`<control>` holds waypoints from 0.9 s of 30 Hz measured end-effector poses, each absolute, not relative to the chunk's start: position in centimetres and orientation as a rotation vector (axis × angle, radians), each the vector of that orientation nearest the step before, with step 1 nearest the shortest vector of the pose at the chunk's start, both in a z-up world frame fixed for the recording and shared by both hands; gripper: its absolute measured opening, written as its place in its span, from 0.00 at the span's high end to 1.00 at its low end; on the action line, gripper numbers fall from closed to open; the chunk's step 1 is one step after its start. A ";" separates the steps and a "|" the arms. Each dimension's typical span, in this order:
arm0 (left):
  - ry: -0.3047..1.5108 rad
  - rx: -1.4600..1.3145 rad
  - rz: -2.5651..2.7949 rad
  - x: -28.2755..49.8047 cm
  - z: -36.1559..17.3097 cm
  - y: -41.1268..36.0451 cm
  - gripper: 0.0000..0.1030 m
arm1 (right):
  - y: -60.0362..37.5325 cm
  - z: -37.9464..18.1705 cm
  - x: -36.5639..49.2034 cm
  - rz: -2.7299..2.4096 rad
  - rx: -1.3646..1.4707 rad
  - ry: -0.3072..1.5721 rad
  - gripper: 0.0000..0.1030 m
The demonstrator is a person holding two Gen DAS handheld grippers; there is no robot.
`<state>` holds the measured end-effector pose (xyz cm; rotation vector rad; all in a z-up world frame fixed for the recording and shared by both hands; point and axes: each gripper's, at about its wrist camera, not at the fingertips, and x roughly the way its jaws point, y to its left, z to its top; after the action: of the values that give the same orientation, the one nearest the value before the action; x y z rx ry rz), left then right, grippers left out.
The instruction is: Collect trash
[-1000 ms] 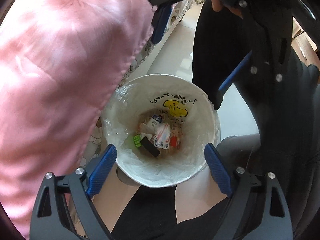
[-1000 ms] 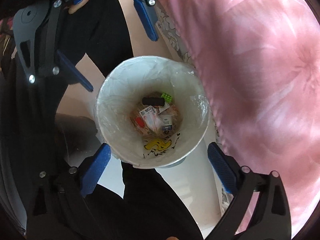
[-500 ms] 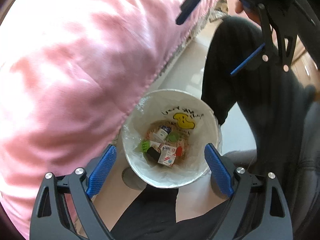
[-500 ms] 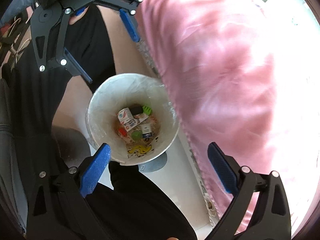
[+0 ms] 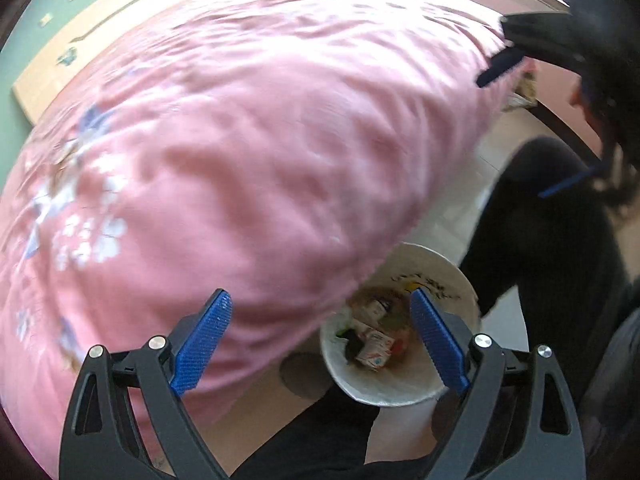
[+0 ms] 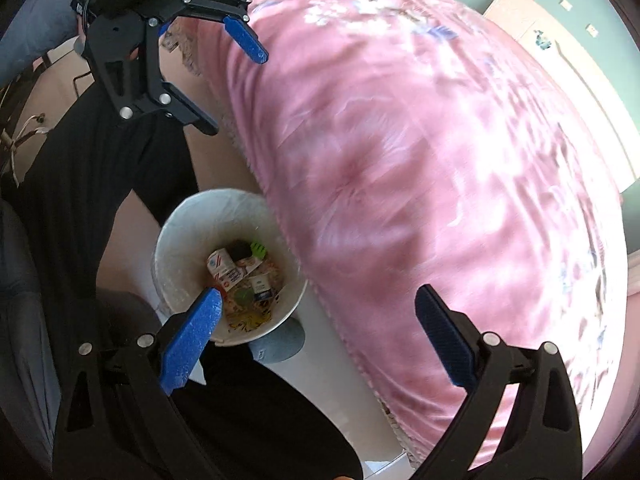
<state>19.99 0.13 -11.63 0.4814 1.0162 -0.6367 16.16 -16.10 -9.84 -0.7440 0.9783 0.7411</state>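
Grippers: your left gripper (image 5: 316,338) and right gripper (image 6: 318,338) both hang spread wide and empty, now risen well above the round white plastic-lined waste bin (image 6: 176,240) on the floor beside the pink floral quilt (image 6: 420,140). Cartons (image 6: 226,268) inside suggest depositing is done. The bin's long axis stands upright, mouth upward.

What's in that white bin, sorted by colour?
Inside the white bin, as far as shows:
Green bits: 2
Black block: 1
White printed cartons: 3
Total: 6, with more paper scraps underneath that are too jumbled to count.
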 end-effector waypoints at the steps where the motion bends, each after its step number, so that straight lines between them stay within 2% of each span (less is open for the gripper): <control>1: 1.016 0.471 -0.606 20.2 -11.4 0.2 0.10 | -15.9 -9.5 16.3 0.725 -0.729 0.966 0.07; 7: 1.009 0.319 -0.449 21.0 -9.1 1.3 0.10 | -14.3 -6.4 16.7 0.559 -0.626 0.864 0.07; 11: 1.003 0.227 -0.312 21.0 -7.3 2.3 0.10 | -13.6 -4.8 16.7 0.481 -0.512 0.877 0.07; 20: 0.889 0.138 -0.057 17.5 -2.8 3.0 0.08 | -13.4 -0.3 15.1 0.247 -0.279 0.849 0.07; 27: 0.810 0.075 0.091 13.5 0.7 3.0 0.06 | -13.6 2.0 10.4 0.068 -0.126 0.788 0.07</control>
<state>13.52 2.98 0.71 0.0753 0.8103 0.0914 10.40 -13.63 1.97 -0.1257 0.7879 0.0683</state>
